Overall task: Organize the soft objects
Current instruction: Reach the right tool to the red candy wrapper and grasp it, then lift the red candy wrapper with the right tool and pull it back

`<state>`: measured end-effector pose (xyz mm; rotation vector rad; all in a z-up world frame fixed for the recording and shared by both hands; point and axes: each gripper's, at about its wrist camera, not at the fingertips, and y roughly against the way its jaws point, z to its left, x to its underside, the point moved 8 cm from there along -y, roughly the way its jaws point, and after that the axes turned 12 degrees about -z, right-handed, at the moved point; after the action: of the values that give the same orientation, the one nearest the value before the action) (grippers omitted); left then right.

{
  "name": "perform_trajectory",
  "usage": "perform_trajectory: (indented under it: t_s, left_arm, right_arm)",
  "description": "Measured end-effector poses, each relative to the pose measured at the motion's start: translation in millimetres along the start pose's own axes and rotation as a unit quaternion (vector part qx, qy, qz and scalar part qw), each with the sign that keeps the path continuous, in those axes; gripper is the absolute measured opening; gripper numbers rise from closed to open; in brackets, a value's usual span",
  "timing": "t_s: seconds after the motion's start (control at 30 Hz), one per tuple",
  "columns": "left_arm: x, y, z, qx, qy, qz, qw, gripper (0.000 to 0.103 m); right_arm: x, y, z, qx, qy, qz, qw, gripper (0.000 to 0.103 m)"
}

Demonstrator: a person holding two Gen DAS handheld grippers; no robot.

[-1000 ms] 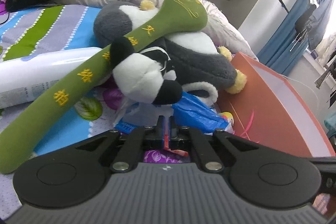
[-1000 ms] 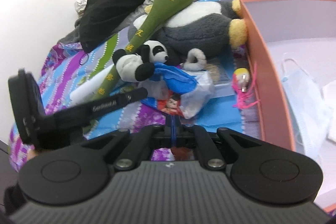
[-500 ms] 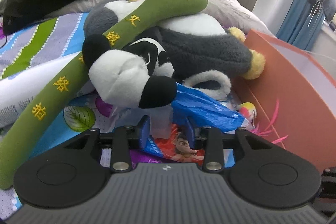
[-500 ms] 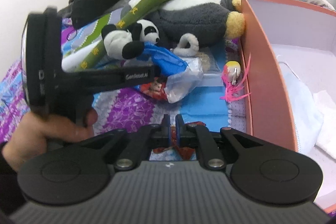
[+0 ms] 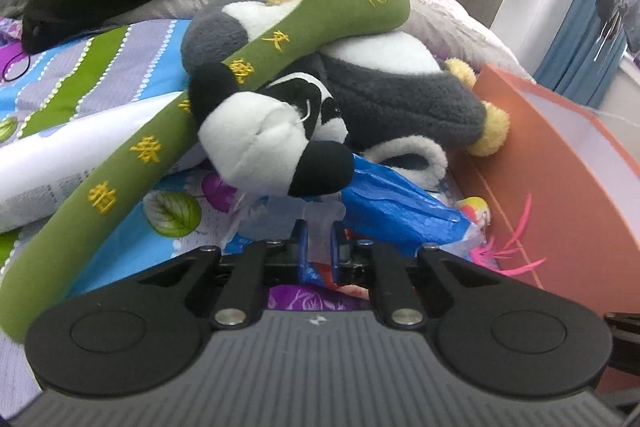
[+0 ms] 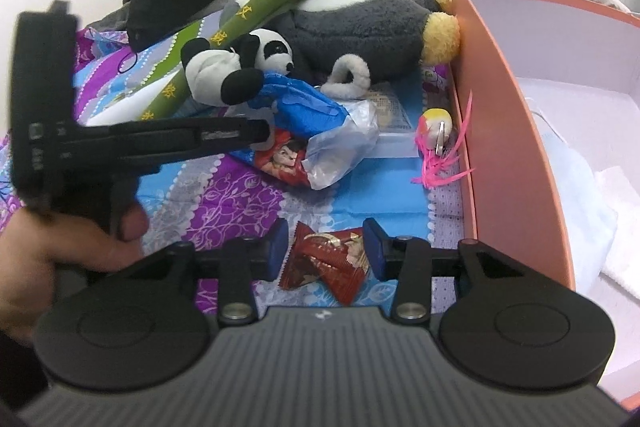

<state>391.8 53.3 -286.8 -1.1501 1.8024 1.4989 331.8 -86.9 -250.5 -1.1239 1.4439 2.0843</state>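
Only the right wrist view shows the right gripper [image 6: 325, 251], jaws just opened, straddling a red foil snack packet [image 6: 326, 261] untouched. The left gripper [image 5: 319, 245], just narrowed, pinches a clear plastic bag [image 5: 320, 213] below the small black-and-white plush panda [image 5: 272, 143] on the bed. Yellow embroidered characters run along the long green plush stick [image 5: 224, 83].

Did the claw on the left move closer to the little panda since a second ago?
Yes. In the right wrist view the left gripper has advanced toward the small panda plush and now reaches the clear plastic bag beneath it, jaws just closing.

Fuzzy plush panda [image 5: 276, 143], glossy wrapper [image 6: 324, 259]
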Motion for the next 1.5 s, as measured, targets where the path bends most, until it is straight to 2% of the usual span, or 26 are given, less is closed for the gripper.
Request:
perform_trajectory:
  t_s: [0.1,0.17,0.3,0.53,0.67,0.73,0.77,0.87,1.03,1.17,1.5]
  left_arm:
    - [-1,16,3,0.008,0.012,-0.003,0.9999,0.011]
    - [0,28,5,0.014,0.017,-0.002,0.9997,0.005]
    - [2,52,7,0.025,0.024,-0.002,0.9994,0.005]
    - [19,85,8,0.031,0.025,0.006,0.9992,0.005]
    - [28,98,11,0.035,0.047,0.014,0.9982,0.005]
    - [34,101,11,0.037,0.054,0.018,0.9977,0.005]
    - [36,102,11,0.037,0.056,0.019,0.9975,0.005]
    - [40,106,11,0.041,0.067,0.023,0.9967,0.005]
    - [42,116,13,0.047,0.088,0.021,0.9948,0.005]
    - [45,132,19,0.038,0.087,0.018,0.9953,0.005]
    - [68,183,31,0.035,0.108,0.039,0.9928,0.006]
  right_arm:
    - [0,3,0,0.003,-0.002,-0.001,1.0,0.044]
    - [1,4,0,0.006,-0.003,0.0,1.0,0.044]
    - [3,6,0,0.015,-0.004,-0.001,1.0,0.06]
    - [17,-6,-1,0.031,-0.011,0.007,0.999,0.062]
    - [28,-15,-3,0.029,-0.024,0.022,0.999,0.061]
    - [29,-14,-2,0.023,-0.03,0.016,0.999,0.055]
    - [29,-14,-1,0.02,-0.031,0.012,0.999,0.048]
    - [31,-13,0,0.021,-0.033,0.01,0.999,0.043]
    - [28,-3,5,0.01,-0.027,-0.003,1.0,0.042]
    - [28,9,7,0.001,-0.036,-0.003,0.999,0.042]
    - [52,56,30,-0.044,-0.075,0.033,0.996,0.042]
